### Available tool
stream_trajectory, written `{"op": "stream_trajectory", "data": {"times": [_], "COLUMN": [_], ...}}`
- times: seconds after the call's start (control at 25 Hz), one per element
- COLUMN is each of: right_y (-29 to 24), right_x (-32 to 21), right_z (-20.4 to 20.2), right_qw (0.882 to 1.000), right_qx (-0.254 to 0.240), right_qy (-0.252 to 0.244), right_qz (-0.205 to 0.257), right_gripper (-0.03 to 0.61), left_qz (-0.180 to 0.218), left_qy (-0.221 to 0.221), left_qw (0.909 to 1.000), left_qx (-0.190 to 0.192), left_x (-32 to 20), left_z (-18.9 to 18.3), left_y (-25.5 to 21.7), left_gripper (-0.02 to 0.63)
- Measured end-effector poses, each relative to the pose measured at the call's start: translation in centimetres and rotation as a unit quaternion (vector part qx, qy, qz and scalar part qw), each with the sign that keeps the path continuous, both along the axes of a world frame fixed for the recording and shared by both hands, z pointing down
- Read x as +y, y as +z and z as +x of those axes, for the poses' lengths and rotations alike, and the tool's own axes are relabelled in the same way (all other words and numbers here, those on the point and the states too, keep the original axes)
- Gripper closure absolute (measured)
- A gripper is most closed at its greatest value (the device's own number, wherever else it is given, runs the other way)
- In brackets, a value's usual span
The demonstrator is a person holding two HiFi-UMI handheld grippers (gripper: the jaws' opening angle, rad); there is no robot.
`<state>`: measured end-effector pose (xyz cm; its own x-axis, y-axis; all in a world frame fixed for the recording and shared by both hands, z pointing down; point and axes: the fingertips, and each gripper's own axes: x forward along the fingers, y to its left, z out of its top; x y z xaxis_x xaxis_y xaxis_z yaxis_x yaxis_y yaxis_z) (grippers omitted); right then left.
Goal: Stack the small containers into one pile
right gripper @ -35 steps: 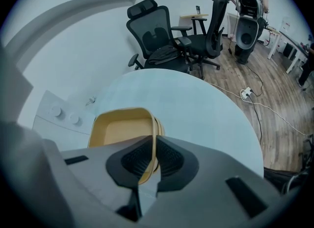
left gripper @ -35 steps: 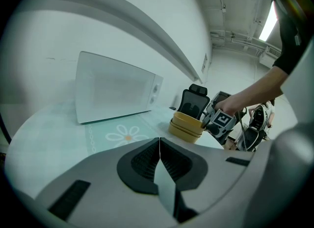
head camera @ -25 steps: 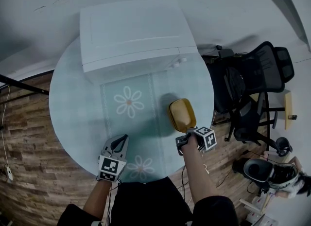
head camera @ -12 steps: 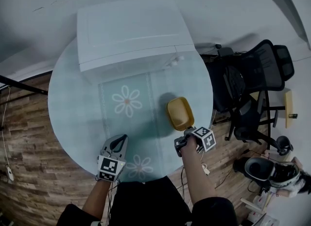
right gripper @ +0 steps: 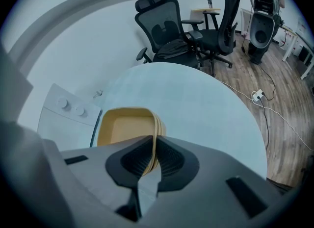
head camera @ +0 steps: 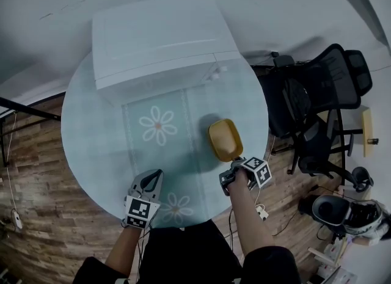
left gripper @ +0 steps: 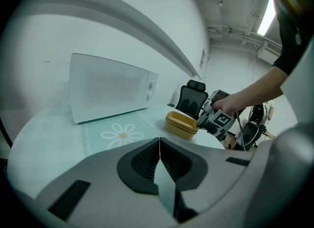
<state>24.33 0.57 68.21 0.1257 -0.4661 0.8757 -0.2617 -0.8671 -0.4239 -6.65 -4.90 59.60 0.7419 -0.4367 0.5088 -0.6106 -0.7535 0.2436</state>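
On the round table (head camera: pixel 91 136) sit nested yellow containers (head camera: pixel 223 139), topmost one empty.

The round pale-green table (head camera: pixel 91 148) is being viewed steeply from above and behind the left gripper (head camera: pixel 154 178) and right gripper (head camera: pixel 230 168) by the head camera. The stacked yellow plastic containers (head camera: pixel 224 139) at the right gripper's tips are being caught in all three views: low and from farther off by the left gripper's camera, closely by the right's.

Right gripper (right gripper: pixel 155 142) jaws closing tighter on stacked containers (right gripper: pixel 122 126).
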Motion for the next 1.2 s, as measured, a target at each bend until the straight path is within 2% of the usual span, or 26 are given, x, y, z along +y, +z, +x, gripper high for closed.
{"op": "stream_trajectory", "data": {"times": [0.16,0.36,0.56,0.68,0.8,0.88,0.96,1.08,1.2], "right_y": [-0.2,-1.9,-3.1,-3.8,-5.0,-5.8,-6.4,-7.9,-10.0], "right_x": [0.1,0.2,0.6,0.8,0.5,0.2,-0.3,-1.0,-1.3], "right_z": [0.2,0.5,0.5,0.3,-0.2,-0.9,-2.0,-4.1,-6.0], "right_qw": [1.0,0.996,0.992,0.984,0.967,0.951,0.932,0.902,0.872], "right_qx": [0.005,0.062,0.066,0.085,0.116,0.141,0.166,0.19,0.211], "right_qy": [-0.005,-0.062,-0.087,-0.14,-0.204,-0.252,-0.3,-0.357,-0.401], "right_qz": [0.007,0.017,0.061,0.076,0.104,0.113,0.117,0.15,0.186], "right_gripper": [0.537,0.537,0.538,0.548,0.554,0.554,0.555,0.555,0.555], "left_qz": [0.003,0.013,0.027,0.041,0.059,0.071,0.08,0.083,0.094], "left_qy": [-0.004,-0.001,0.002,-0.001,-0.011,-0.024,-0.044,-0.077,-0.083], "left_qw": [1.0,0.9999,0.9996,0.9991,0.998,0.997,0.9956,0.9934,0.9918], "left_qx": [-0.004,-0.006,-0.01,-0.015,-0.02,-0.019,-0.02,-0.019,-0.024], "left_x": [0.5,1.0,1.6,2.3,2.6,2.5,2.4,2.7,3.6], "left_z": [0.0,0.3,1.0,1.6,2.3,2.5,2.4,2.2,2.6], "left_y": [-0.2,-0.7,-1.4,-2.5,-4.0,-5.1,-6.0,-7.2,-8.3], "left_gripper": [0.6,0.6,0.6,0.6,0.6,0.6,0.6,0.6,0.6]}}
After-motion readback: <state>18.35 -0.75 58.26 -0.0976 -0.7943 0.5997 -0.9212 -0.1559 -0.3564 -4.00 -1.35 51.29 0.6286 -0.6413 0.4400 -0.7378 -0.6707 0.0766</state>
